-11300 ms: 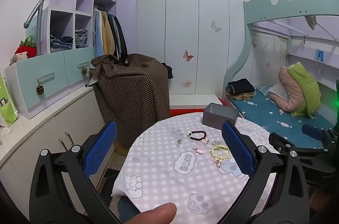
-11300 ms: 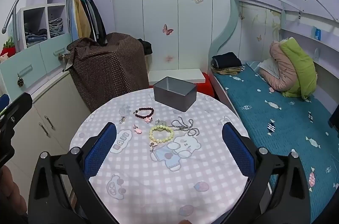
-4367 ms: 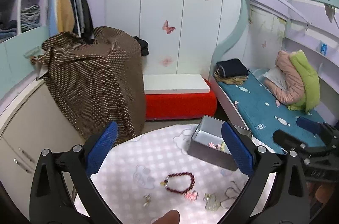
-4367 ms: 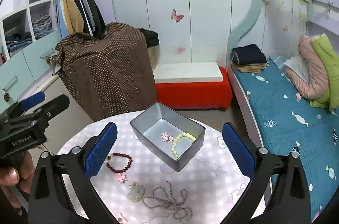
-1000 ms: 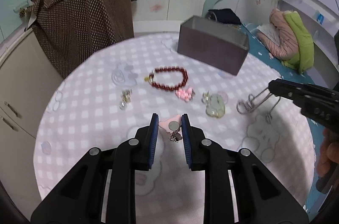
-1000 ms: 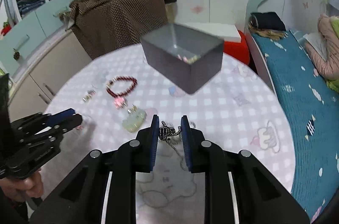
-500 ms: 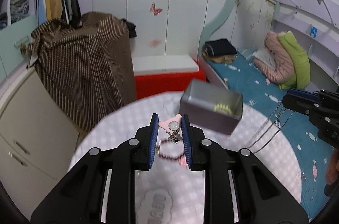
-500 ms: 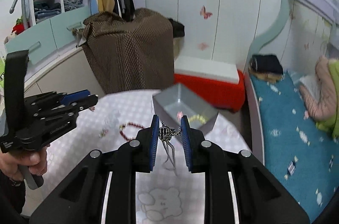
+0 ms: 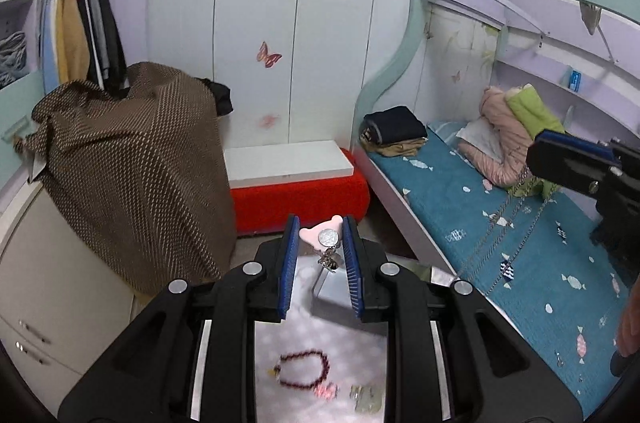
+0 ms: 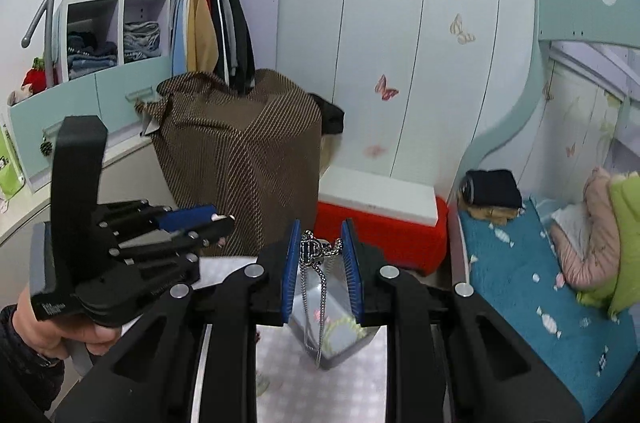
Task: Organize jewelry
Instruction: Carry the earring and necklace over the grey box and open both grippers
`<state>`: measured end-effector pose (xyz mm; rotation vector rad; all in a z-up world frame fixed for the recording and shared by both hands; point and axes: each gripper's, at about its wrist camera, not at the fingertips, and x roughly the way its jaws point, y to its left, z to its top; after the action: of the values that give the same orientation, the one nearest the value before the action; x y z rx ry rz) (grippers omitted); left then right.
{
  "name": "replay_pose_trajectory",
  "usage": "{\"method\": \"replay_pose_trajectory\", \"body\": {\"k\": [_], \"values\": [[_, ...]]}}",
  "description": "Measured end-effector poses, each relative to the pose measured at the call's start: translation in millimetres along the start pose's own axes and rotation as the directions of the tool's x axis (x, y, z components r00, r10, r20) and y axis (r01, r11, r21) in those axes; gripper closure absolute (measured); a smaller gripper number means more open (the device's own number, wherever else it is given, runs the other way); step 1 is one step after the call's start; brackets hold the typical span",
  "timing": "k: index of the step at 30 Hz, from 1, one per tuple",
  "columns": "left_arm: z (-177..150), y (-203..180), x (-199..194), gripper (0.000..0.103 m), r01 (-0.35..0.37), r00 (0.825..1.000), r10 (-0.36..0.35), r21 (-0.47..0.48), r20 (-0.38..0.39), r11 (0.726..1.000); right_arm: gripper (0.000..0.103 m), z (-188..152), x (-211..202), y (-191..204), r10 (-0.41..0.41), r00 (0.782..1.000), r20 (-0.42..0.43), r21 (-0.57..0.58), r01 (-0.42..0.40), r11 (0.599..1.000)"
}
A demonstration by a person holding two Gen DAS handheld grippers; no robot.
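Observation:
My left gripper [image 9: 320,243] is shut on a pink bear charm [image 9: 322,235] with a silver disc, held high above the table. My right gripper [image 10: 320,247] is shut on a silver chain necklace [image 10: 316,251] whose chain hangs down over the grey metal box [image 10: 340,339]. The box holds a green bead bracelet [image 10: 344,329] and a pink piece. In the left wrist view the box [image 9: 332,293] shows just below the fingertips. A dark red bead bracelet [image 9: 304,369] and a pale jade pendant [image 9: 366,397] lie on the checked tablecloth [image 9: 280,335]. The right gripper [image 9: 532,159] shows at the right with the chain dangling.
A brown dotted cloth covers furniture [image 9: 132,175] behind the table at the left. A red bench with a white top [image 9: 296,179] stands beyond. The bunk bed with a blue mattress [image 9: 500,243] lies at the right. The left gripper [image 10: 224,223] is seen at left in the right wrist view.
Both grippers have risen and tilted up with their pieces since a second ago. The necklace has come off the table and now hangs over the box.

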<state>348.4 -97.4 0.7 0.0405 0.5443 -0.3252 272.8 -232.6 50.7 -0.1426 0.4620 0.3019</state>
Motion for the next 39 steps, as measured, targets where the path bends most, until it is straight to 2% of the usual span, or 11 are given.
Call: {"method": "replay_pose_trajectory", "body": {"k": [10, 18, 26, 28, 29, 30, 32, 34, 36, 37, 39], "values": [[36.2, -13.8, 52.6, 0.081, 0.051, 0.997, -0.050, 0.002, -0.055, 0.999, 0.084, 14.4, 29.6, -18.1, -0.006, 1.000, -0.028, 0.012, 0.007, 1.000], [21.6, -18.5, 109.7, 0.081, 0.088, 0.983, -0.093, -0.035, -0.161, 0.996, 0.083, -6.3, 73.7, -30.7, 0.017, 0.992, -0.123, 0.065, -0.010, 0.998], [-2.4, -15.5, 154.9, 0.080, 0.101, 0.957, -0.112, -0.055, -0.267, 0.993, 0.081, -34.6, 110.4, -43.5, 0.048, 0.973, -0.228, 0.133, -0.017, 0.991], [-4.9, -14.1, 159.4, 0.052, 0.087, 0.956, -0.098, -0.050, -0.278, 0.995, 0.081, -39.1, 114.0, -46.4, 0.054, 0.969, -0.240, 0.154, -0.017, 0.988], [-5.5, -12.7, 158.7, 0.026, 0.072, 0.960, -0.083, -0.050, -0.269, 0.996, 0.080, -40.7, 114.9, -47.6, 0.053, 0.968, -0.245, 0.160, -0.014, 0.987], [-5.6, -11.1, 155.8, 0.019, 0.052, 0.967, -0.062, -0.047, -0.248, 0.998, 0.075, -42.1, 114.6, -48.2, 0.051, 0.968, -0.248, 0.163, -0.010, 0.987], [-6.5, -8.0, 151.3, 0.015, 0.030, 0.970, -0.042, -0.050, -0.241, 0.998, 0.064, -44.4, 111.9, -49.1, 0.045, 0.968, -0.247, 0.173, -0.001, 0.985], [-7.8, -1.5, 146.6, 0.013, 0.013, 0.972, -0.030, -0.073, -0.234, 0.997, 0.046, -46.2, 109.5, -51.2, 0.033, 0.969, -0.246, 0.183, 0.013, 0.983], [-9.3, 7.6, 139.2, 0.009, -0.011, 0.974, -0.011, -0.095, -0.227, 0.995, 0.011, -48.6, 106.3, -54.4, 0.018, 0.971, -0.239, 0.199, 0.031, 0.980], [-10.5, 10.3, 135.3, 0.009, -0.021, 0.975, -0.001, -0.099, -0.221, 0.995, 0.007, -50.2, 103.5, -55.7, 0.025, 0.974, -0.227, 0.214, 0.025, 0.976], [-12.1, 16.1, 125.0, 0.008, -0.045, 0.979, 0.024, -0.098, -0.203, 0.994, 0.007, -53.2, 99.0, -56.4, 0.032, 0.975, -0.218, 0.235, 0.020, 0.972]]}}
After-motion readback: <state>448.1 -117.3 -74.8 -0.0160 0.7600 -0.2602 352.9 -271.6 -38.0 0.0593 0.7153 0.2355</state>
